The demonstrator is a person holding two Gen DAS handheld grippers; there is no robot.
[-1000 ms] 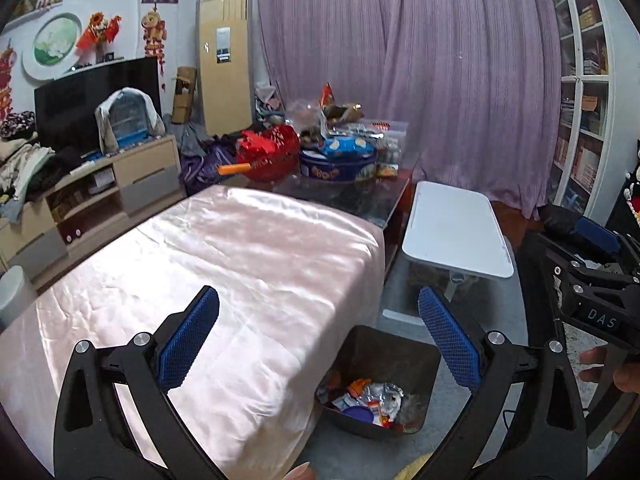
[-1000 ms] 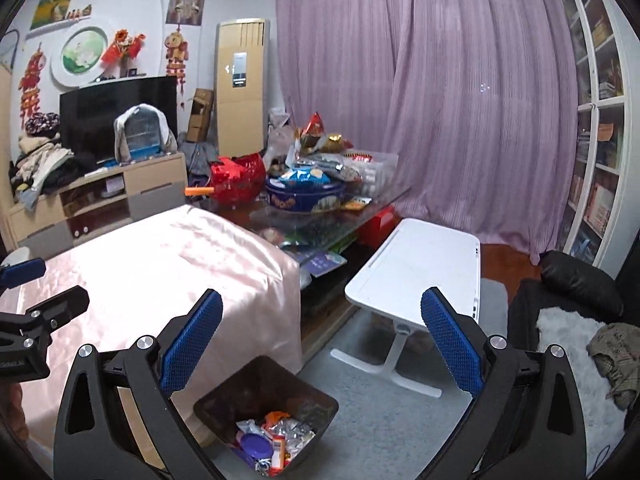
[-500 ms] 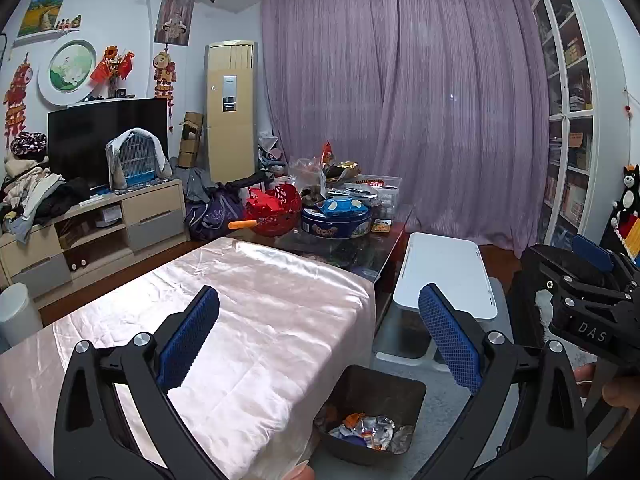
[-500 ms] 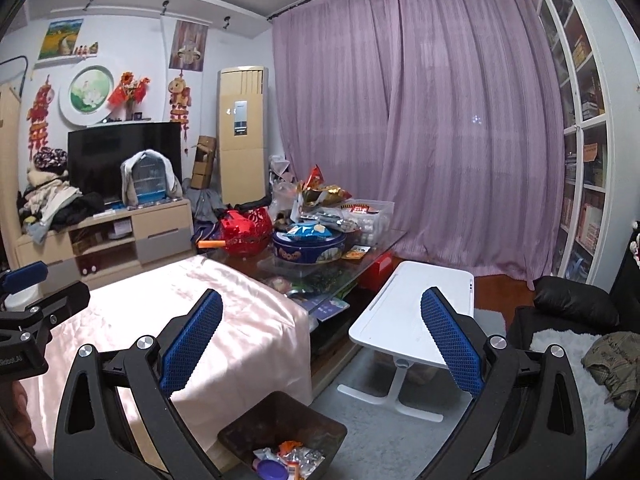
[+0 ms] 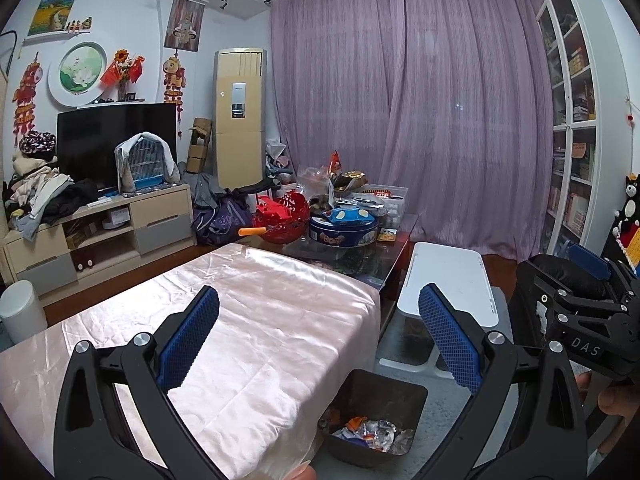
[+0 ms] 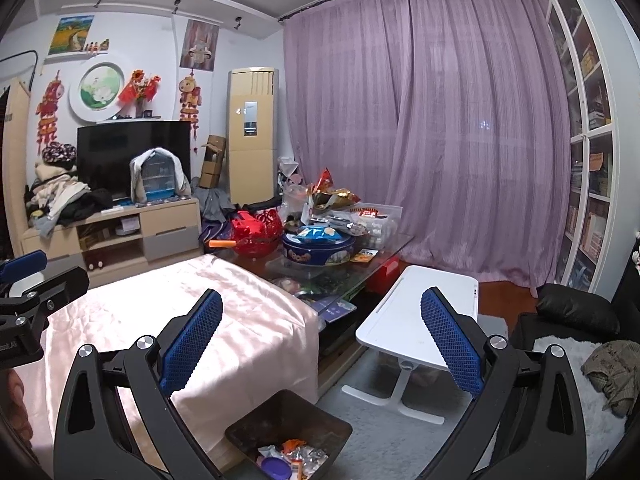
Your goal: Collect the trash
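Both my jaws gape wide, empty; the wrappers in the bin look light, crinkly, best pinched by an edge.

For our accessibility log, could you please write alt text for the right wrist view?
The open right gripper hangs over a dark trash bin holding wrappers, on the floor beside a pink-covered table; a cluttered glass table stands beyond.

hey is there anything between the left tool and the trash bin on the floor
Nothing visible blocks it. The left tool hangs open and empty above the corner of the pink-covered table, and the trash bin sits on the floor beside that corner, its top open, wrappers inside.
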